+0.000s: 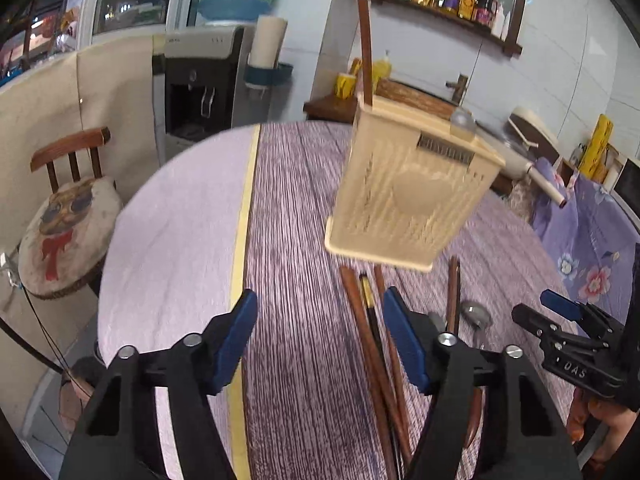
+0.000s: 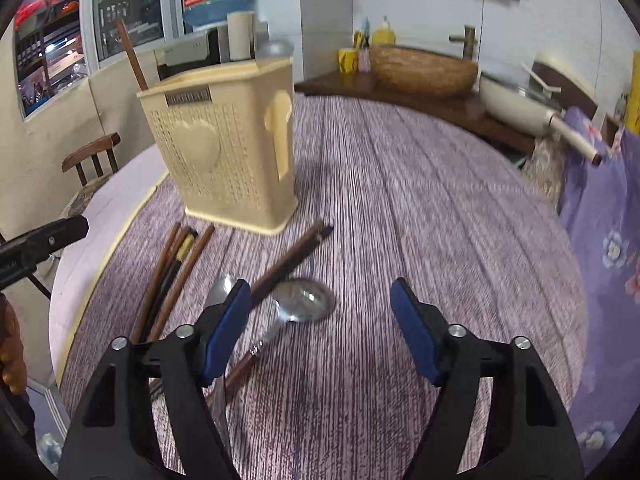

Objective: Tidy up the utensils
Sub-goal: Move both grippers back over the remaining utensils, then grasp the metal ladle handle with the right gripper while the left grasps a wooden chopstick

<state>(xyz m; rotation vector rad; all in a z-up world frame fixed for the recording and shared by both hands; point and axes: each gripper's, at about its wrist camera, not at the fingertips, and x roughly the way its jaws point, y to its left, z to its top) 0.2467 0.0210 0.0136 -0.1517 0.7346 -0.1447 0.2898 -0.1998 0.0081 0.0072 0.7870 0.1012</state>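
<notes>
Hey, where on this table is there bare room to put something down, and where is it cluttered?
Bare cloth lies to the right of the spoon and the beige utensil holder, up to the far table edge. The pale strip beyond the yellow band is free too. It is crowded in front of the holder, where the chopsticks and spoon lie.

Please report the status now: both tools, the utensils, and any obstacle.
Left tool open, empty. Right tool open, empty. One chopstick in holder; other chopsticks and spoons loose on table. No obstacle seen.
</notes>
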